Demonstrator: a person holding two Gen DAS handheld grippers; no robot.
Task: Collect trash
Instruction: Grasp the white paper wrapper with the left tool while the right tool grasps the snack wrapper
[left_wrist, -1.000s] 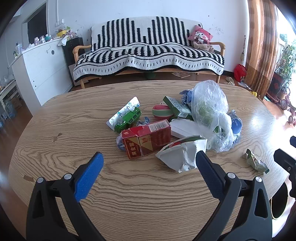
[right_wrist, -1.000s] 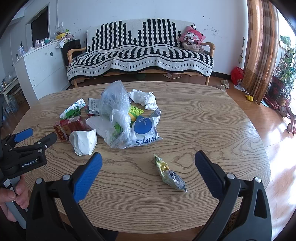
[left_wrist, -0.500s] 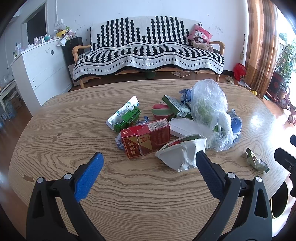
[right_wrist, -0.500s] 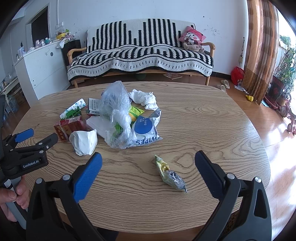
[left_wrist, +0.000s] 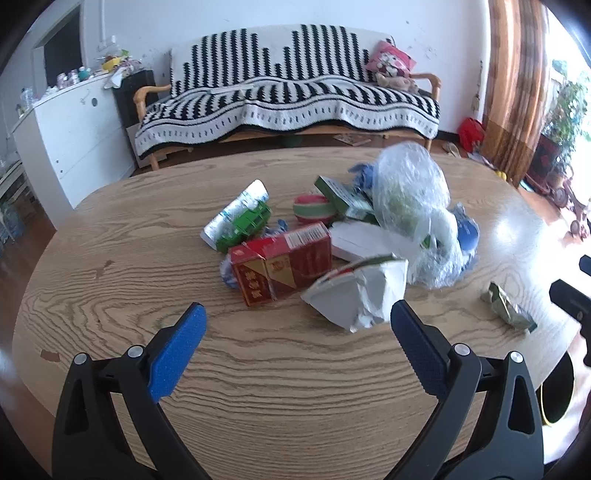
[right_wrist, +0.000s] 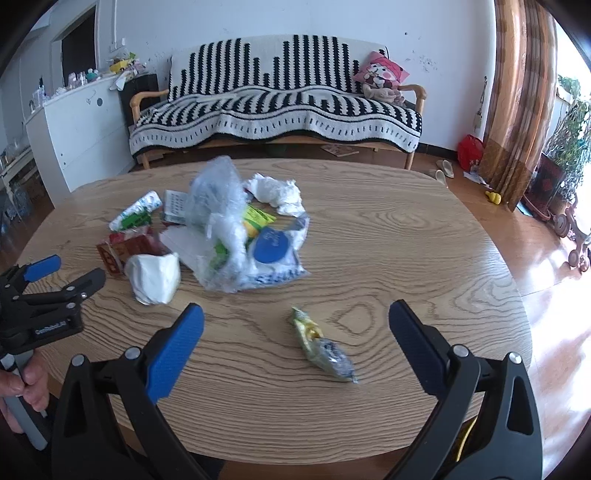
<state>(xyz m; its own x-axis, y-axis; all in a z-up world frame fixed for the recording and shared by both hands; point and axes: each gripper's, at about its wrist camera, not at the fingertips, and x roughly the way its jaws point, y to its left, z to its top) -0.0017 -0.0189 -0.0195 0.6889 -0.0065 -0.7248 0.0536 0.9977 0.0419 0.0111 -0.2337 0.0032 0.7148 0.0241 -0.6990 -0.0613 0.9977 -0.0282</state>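
Trash is piled mid-table: a red carton, a crumpled white paper bag, a clear plastic bag, a green box and a wipes pack. A small green wrapper lies alone nearer me, also seen as the green wrapper at the left view's right. My left gripper is open, short of the carton and paper bag. My right gripper is open, with the green wrapper lying between its fingers' lines, empty.
The oval wooden table has bare wood around the pile. A striped sofa and a white cabinet stand behind, curtains to the right. A hand holds the left gripper's handle at the table's near-left edge.
Both grippers have edged slightly forward toward the trash; both views are a little blurred from motion. Nothing was grasped or shifted on the table.
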